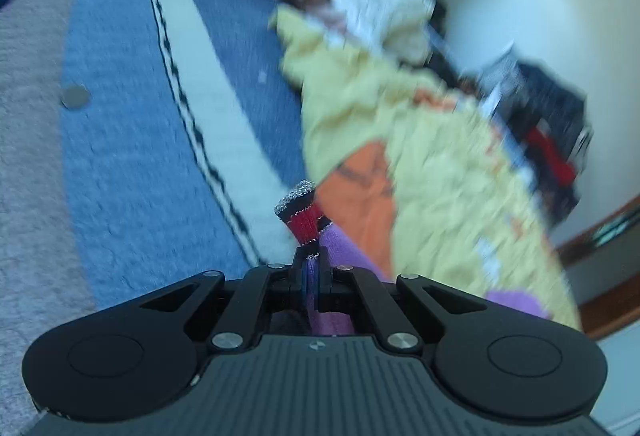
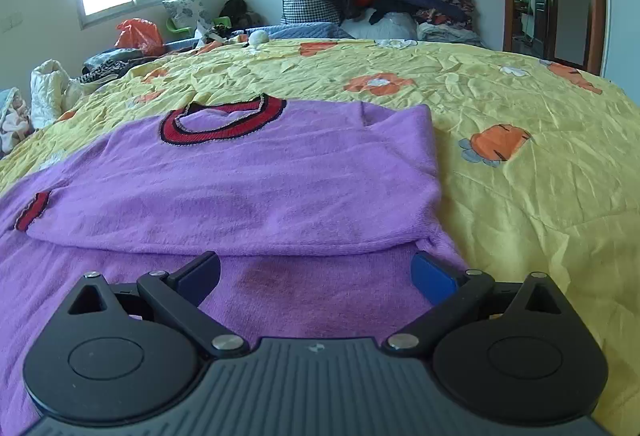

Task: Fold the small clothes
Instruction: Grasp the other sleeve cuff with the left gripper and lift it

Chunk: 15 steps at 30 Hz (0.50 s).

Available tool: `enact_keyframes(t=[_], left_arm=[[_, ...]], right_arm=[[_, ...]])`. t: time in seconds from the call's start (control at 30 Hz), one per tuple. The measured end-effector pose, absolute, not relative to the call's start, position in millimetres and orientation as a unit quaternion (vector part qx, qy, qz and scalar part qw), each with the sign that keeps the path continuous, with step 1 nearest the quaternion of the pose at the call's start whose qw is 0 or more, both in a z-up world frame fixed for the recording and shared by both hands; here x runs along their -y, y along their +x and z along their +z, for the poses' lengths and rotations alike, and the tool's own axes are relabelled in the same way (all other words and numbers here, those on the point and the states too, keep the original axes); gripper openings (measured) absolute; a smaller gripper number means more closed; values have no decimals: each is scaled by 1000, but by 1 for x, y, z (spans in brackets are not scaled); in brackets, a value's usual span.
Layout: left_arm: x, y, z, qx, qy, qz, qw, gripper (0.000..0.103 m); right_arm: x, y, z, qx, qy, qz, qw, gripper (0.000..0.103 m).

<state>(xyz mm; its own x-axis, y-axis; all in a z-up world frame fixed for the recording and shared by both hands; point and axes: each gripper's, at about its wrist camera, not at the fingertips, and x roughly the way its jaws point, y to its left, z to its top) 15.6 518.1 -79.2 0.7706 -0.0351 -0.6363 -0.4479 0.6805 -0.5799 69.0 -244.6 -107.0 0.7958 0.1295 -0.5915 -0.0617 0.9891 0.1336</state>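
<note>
Pinching purple sweater [image 1: 340, 240], left fingers [image 1: 298, 272]

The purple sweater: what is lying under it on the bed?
The purple sweater lies on a yellow bedspread with orange flower prints. The sweater's upper part is folded over its lower part. What the bedspread covers cannot be seen.

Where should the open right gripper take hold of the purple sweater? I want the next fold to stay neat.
Judging by the right wrist view, grip the purple sweater at its lower right corner, near the right gripper, coming in low from the side over the yellow bedspread. The fabric there bunches into a raised edge, so the jaws can close on it; the flat middle offers nothing to pinch.
</note>
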Motion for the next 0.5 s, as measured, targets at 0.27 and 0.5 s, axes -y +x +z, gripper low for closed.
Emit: enact_keyframes(t=[0.27,0.5], left_arm=[[-528,-51,-31,-135,-433,201,868,2],[-500,-59,-73,-121,-509,245,816,2]], right_arm=[[245,69,-106,-315,54,53,946,102],[246,69,-106,-318,59,60,944,102]])
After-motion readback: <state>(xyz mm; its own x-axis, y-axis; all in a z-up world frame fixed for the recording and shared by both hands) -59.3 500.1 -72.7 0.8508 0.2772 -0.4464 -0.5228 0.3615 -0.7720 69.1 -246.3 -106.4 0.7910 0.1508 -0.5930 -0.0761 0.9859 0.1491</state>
